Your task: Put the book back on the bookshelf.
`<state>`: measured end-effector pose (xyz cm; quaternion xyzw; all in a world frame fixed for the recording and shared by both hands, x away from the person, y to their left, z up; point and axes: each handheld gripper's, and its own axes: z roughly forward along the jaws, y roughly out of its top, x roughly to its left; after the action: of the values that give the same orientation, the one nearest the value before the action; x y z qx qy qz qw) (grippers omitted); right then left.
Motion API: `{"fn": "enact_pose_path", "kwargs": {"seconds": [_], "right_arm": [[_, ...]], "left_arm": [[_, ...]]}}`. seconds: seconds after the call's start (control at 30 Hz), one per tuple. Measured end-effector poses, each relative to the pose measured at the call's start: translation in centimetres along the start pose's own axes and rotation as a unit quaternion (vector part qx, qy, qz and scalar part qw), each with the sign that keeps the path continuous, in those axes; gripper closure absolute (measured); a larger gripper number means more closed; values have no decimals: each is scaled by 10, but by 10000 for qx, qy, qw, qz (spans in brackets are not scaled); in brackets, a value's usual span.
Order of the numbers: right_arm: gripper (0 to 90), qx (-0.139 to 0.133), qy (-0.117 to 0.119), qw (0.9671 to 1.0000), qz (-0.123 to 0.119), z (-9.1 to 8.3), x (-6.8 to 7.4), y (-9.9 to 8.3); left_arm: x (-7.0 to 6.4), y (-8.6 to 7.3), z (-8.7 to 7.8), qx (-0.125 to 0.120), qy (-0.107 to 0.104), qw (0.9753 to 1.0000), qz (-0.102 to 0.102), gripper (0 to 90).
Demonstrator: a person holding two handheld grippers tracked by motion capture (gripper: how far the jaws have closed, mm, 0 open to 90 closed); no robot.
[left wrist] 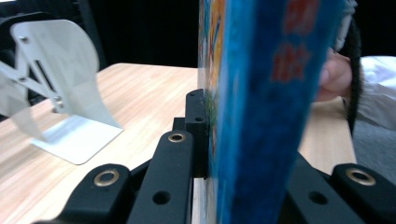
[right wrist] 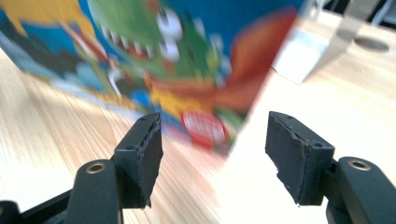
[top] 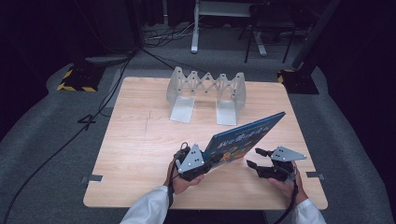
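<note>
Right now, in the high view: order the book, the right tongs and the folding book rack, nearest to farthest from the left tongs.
1. Book: clamped in the left tongs, tilted up to the right.
2. Right tongs: open, right of the book.
3. Folding book rack: at the table's far edge.

The raised book (top: 243, 137) blocks the middle; left of the book bare counter (top: 135, 140) lies open, behind the book stands the rack (top: 207, 88).

A pale wooden table (top: 140, 140) stands on grey carpet (top: 42, 130). An expanding metal book rack (top: 206, 91) sits upright near the table's far edge. Black cables (top: 60, 140) cross the carpet at left. Yellow-and-black striped stand bases (top: 74, 79) rest beyond the far corners.
</note>
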<state>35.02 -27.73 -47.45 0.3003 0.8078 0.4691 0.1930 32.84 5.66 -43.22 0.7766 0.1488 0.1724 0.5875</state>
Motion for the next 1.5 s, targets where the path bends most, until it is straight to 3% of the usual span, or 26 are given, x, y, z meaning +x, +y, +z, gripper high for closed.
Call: {"fn": "enact_pose_path", "kwargs": {"seconds": [0.23, 0.33, 0.47, 0.67, 0.8, 0.97, 1.3, 1.5], "right_arm": [[370, 260, -109, 9992, 300, -1, -13, -13], [370, 293, -94, 9990, 312, 1, -13, -13], [370, 435, -64, 9987, 243, 4, -12, -15], [370, 533, -23, 9982, 283, 6, -13, -16], [368, 593, -2, 9977, 329, 7, -15, -19], [365, 618, 1, 9974, 370, 7, -17, -19], [363, 593, -68, 9975, 386, 4, -19, -19], [362, 558, -82, 9975, 419, 2, -21, -19]], "left_arm": [[10, 4, -8, 130, 328, 9994, 17, 830], [11, 5, -10, 164, 388, 9991, 25, 831], [11, 9, -13, 261, 579, 9978, 208, 831], [21, 9, -17, 271, 818, 9962, 138, 832], [28, 12, -25, 233, 1055, 9940, 138, 832], [35, 18, -35, 143, 1184, 9928, 126, 832], [50, 26, -56, 2, 1571, 9875, 126, 832], [57, 27, -65, -89, 1660, 9861, 49, 832]]}}
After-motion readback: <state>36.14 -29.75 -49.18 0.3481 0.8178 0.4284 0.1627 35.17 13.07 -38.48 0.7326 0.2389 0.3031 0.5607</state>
